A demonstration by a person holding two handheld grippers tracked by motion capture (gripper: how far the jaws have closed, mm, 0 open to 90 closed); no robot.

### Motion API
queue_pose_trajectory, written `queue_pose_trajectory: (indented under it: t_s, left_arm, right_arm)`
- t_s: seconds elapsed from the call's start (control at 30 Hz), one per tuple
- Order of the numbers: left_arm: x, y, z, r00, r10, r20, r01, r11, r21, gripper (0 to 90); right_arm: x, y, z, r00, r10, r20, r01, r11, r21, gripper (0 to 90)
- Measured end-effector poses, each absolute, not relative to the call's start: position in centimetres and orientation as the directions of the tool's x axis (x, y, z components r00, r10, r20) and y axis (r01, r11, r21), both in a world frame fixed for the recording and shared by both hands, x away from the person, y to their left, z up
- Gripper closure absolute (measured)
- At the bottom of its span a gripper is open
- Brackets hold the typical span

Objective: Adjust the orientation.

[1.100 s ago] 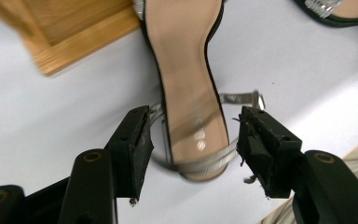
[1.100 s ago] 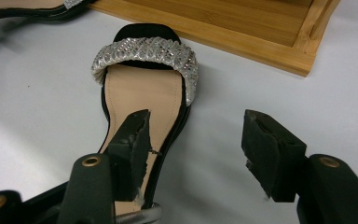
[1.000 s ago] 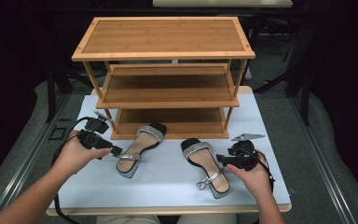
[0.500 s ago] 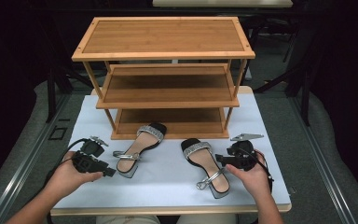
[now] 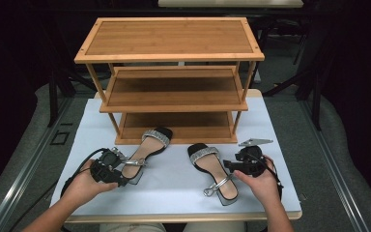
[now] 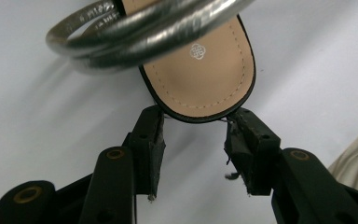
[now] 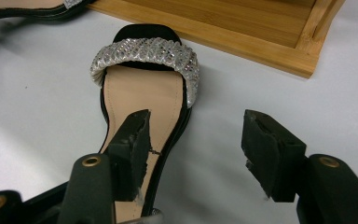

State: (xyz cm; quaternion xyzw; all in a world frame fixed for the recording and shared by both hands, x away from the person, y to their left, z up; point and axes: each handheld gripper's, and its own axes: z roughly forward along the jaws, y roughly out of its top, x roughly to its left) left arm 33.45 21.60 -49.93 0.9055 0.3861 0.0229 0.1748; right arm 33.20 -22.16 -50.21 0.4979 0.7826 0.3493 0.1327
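Sandals [image 5: 147,147] lie on a white table [image 5: 174,181] before a wooden rack [image 5: 171,92]; left gripper [image 6: 193,140] and right gripper [image 7: 196,149] both gape, holding nothing

The person's left hand [image 5: 84,186] has drawn back toward the near edge of the table and swung in behind the left sandal [image 5: 146,148]. A second ago the left gripper [image 5: 121,180] sat off to the sandal's left, pointing across at its side; half a second ago it had dropped lower and further left. Now it sits just at the sandal's heel end, and in the left gripper view its jaws stand apart on either side of the heel's rounded rim, with the silver ankle strap [image 6: 140,32] looming just above.
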Motion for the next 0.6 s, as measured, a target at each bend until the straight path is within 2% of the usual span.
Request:
queue_pose_trajectory:
  t_s: [0.13,0.23,0.43,0.6]
  left_arm:
    - [33.3,20.1,-49.9,0.716,0.688,-0.116,0.678,-0.647,0.348,53.8]
    - [33.4,19.1,-50.3,0.718,0.688,-0.104,0.676,-0.656,0.336,43.1]
    - [33.6,17.8,-51.5,0.722,0.691,-0.049,0.655,-0.658,0.373,35.3]
    - [33.6,17.7,-51.6,0.726,0.687,-0.037,0.646,-0.662,0.379,34.6]
  right_arm:
    - [33.2,-22.1,-50.2,-0.469,0.872,0.141,0.687,0.26,0.679,41.6]
    - [33.2,-22.0,-50.2,-0.469,0.872,0.138,0.686,0.261,0.68,41.6]
    - [33.2,-22.2,-50.4,-0.467,0.873,0.141,0.687,0.258,0.68,41.5]
    - [33.3,-22.2,-50.5,-0.467,0.873,0.142,0.689,0.258,0.677,41.5]
